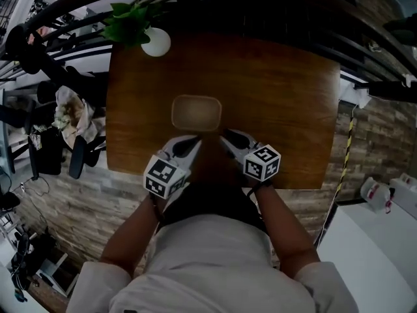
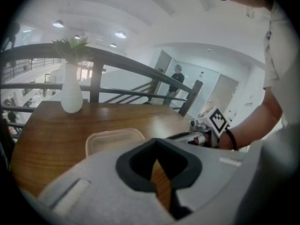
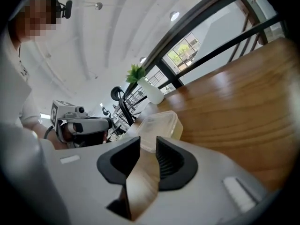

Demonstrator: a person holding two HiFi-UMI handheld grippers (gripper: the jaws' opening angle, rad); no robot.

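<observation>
A clear, empty plastic container (image 1: 196,113) lies in the middle of a brown wooden table (image 1: 287,103). Both grippers hover over the table's near edge, pointing at the container from either side. My left gripper (image 1: 187,146) is just short of its near left corner, tips together with nothing between them (image 2: 157,142). My right gripper (image 1: 232,137) is by the near right corner, its pads a narrow gap apart and empty (image 3: 148,144). The container (image 2: 112,139) shows ahead of the left jaws and again ahead of the right jaws (image 3: 159,123).
A white vase (image 1: 156,42) with a green plant stands at the table's far left corner. A dark railing (image 1: 273,18) runs behind the table. Dark chairs (image 1: 52,142) and a bag stand left of it. A person (image 2: 177,78) is far off.
</observation>
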